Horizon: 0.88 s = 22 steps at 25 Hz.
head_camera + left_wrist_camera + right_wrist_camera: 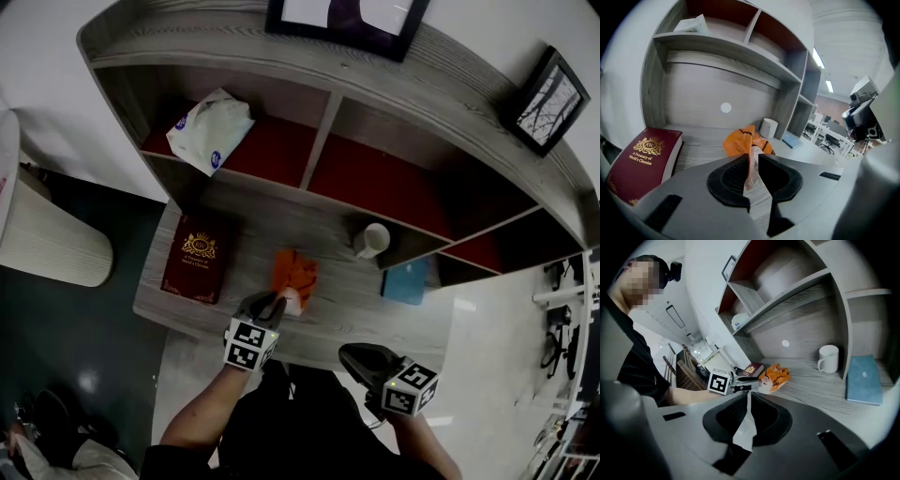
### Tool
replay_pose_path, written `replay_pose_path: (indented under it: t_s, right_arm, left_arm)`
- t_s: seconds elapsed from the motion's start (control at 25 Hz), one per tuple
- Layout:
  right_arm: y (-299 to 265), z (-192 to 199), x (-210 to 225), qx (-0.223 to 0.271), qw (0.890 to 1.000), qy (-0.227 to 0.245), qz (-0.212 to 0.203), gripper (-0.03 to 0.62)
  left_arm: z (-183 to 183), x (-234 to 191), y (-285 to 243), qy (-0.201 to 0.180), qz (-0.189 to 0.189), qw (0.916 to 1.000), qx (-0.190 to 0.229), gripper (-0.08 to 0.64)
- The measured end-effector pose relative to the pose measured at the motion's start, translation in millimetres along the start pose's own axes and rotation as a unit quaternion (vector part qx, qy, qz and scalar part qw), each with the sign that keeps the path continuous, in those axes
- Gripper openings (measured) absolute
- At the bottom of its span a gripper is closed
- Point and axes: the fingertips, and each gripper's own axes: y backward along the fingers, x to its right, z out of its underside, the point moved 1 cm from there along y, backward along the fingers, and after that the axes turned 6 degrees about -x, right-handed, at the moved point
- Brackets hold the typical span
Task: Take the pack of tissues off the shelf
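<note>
— Shelf (319,141) first: white pack of tissues (211,129) lying in the upper left compartment, untouched.
— And down on the counter (244,230)?
— Orange packet (294,272), crimped edge pinched in the left gripper (274,305), likely for setting down. Right gripper (352,356) closed on nothing. Packet's print unreadable.

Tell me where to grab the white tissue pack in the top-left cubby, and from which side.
Pinch the white tissue pack by its soft front edge, nearest the shelf lip, coming in from the open front: a side wall, divider and back panel close the other sides. Its limp, crumpled wrap should pinch easily. The right tongs are shut and empty; the left tongs hold the orange pack.
</note>
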Motion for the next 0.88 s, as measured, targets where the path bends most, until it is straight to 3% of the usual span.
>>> replay_pose_path:
  t_s: [0.12,0.36,0.68,0.88]
  right_arm:
    - [-3,-1,-8,-0.003,1.0,0.007,-0.004,0.02]
    - [0,-10,-24,0.003,1.0,0.024,-0.003,0.02]
    - [11,-24,-38,0.027,0.999,0.037,0.0,0.02]
    - [8,-41,-49,0.036,0.997,0.063,-0.016,0.02]
  left_arm:
    - [-2,-1,6,0.012,0.004,0.9999,0.004,0.083]
    - [-13,-10,37,0.023,-0.021,0.9989,0.034,0.184]
    - [-36,1,86,0.034,-0.022,0.9964,0.074,0.186]
    - [-66,12,126,0.031,-0.029,0.991,0.127,0.174]
